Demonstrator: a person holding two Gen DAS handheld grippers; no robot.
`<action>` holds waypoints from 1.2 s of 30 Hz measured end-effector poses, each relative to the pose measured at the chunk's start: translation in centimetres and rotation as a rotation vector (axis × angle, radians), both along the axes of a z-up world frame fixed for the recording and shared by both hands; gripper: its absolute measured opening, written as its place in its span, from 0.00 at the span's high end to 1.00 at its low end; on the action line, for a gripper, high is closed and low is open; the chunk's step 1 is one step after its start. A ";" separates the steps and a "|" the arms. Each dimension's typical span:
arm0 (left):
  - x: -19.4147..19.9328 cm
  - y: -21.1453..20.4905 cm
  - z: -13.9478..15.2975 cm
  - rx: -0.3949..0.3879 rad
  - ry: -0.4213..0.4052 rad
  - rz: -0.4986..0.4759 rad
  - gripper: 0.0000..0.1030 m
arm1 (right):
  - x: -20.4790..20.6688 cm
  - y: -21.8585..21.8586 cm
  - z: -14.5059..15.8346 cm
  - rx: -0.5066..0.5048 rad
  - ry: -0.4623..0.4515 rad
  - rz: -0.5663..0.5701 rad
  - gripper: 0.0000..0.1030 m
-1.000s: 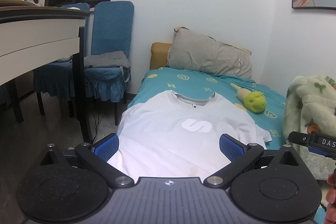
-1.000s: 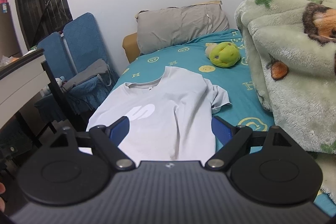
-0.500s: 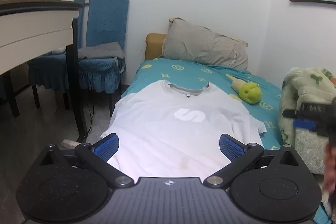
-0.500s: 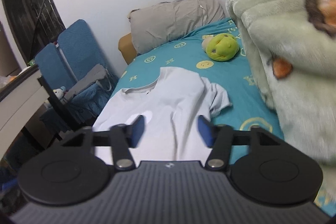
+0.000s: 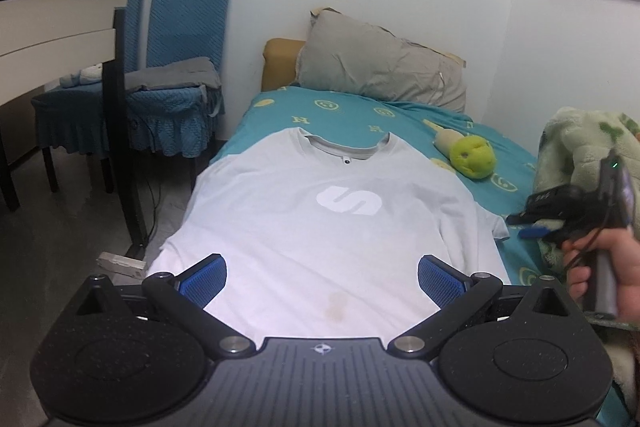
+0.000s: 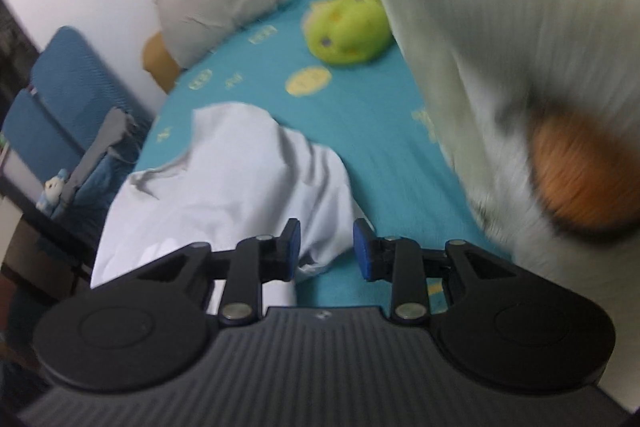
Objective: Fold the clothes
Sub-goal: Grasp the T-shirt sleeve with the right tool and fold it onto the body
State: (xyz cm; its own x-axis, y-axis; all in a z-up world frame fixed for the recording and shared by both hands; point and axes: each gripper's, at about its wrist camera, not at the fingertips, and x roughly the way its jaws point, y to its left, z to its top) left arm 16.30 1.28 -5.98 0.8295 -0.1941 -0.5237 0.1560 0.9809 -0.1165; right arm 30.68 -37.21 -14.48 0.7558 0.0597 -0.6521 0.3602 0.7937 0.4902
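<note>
Hovering L gripper [image 5: 322,277] wide open over hem of white tee [image 5: 320,227], flat on bed [image 5: 360,107]. R gripper [image 6: 326,247] half-open, empty, at right sleeve [image 6: 320,187]; I judge sleeve pinch next, needs closing.

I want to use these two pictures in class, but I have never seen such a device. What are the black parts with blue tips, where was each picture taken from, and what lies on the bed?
A person holds a hand tool in each hand; each has two blue-padded fingers and its own camera looking along them. One picture is from the left gripper, open above the T-shirt and holding nothing. The other is from the right gripper, half-closed near the shirt's sleeve, empty too; this picture is blurred. The left view also shows the person's hand holding the right tool. On the bed lie the spread white T-shirt, a green toy, a pillow and a blanket.
</note>
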 end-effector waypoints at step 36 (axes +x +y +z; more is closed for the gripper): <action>1.1 0.8 -0.9 -0.040 0.023 0.049 0.00 | 1.0 6.5 6.2 -0.931 -0.275 0.060 0.95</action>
